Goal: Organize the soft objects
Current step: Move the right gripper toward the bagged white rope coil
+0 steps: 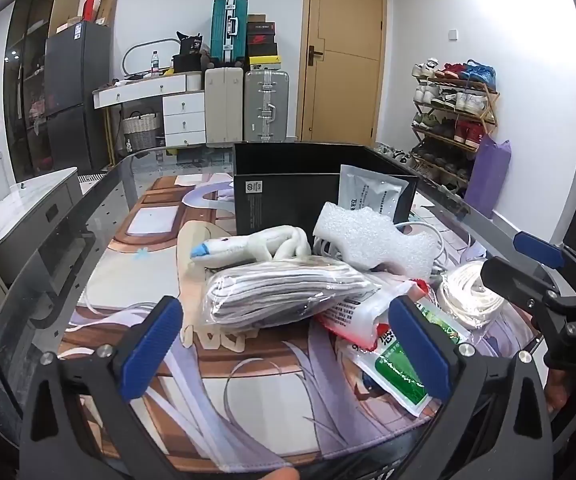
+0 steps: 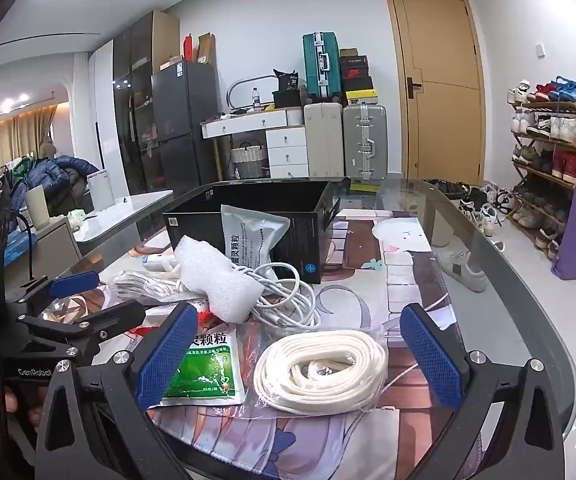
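My left gripper (image 1: 286, 346) is open and empty, just in front of a clear bag of grey-white cloth (image 1: 288, 292). Behind the bag lie a white plush toy (image 1: 256, 246) and a white foam block (image 1: 371, 236). A red and green sachet (image 1: 383, 332) lies by its right finger. My right gripper (image 2: 299, 354) is open and empty, its fingers on either side of a bagged coil of white rope (image 2: 321, 368). The green sachet (image 2: 204, 372), the foam block (image 2: 216, 276) and a white cable (image 2: 288, 296) show in the right wrist view.
An open black box (image 1: 288, 196) stands behind the pile on the glass table with its printed mat (image 1: 148, 280); a grey-white pouch (image 2: 254, 236) leans on the box (image 2: 311, 236). The other gripper shows at each view's edge. The table edge (image 2: 507, 300) curves on the right.
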A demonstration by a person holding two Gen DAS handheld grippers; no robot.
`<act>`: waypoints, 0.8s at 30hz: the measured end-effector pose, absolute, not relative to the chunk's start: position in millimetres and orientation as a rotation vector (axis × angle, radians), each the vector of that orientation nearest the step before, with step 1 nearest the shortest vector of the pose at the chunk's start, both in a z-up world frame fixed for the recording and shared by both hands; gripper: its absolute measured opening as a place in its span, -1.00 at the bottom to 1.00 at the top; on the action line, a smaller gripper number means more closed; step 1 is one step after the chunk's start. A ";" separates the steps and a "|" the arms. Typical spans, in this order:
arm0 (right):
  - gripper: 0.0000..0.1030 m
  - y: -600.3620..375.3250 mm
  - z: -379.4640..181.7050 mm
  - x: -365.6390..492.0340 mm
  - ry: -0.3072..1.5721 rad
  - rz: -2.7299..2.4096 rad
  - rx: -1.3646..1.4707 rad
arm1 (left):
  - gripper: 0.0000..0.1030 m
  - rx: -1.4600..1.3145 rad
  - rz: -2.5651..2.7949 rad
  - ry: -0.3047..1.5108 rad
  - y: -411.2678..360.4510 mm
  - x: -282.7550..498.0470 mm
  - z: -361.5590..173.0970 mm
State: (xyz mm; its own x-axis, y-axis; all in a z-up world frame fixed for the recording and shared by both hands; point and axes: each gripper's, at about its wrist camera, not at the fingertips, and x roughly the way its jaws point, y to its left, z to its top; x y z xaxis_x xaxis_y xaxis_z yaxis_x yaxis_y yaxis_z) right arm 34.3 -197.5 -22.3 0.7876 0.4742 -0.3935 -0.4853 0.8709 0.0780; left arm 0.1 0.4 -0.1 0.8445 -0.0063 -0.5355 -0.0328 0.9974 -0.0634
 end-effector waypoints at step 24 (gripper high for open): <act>0.99 -196.1 -21.3 32.8 0.420 0.504 -0.056 | 1.00 -0.069 0.041 0.546 13.2 -3.6 3.3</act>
State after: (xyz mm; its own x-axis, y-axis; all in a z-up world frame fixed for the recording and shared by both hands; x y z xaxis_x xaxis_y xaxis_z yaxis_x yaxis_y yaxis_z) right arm 32.8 -196.1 -21.3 0.7923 0.4575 -0.4037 -0.4800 0.8758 0.0505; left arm -3.6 13.2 3.3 0.8540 0.0206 -0.5198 -0.0575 0.9968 -0.0549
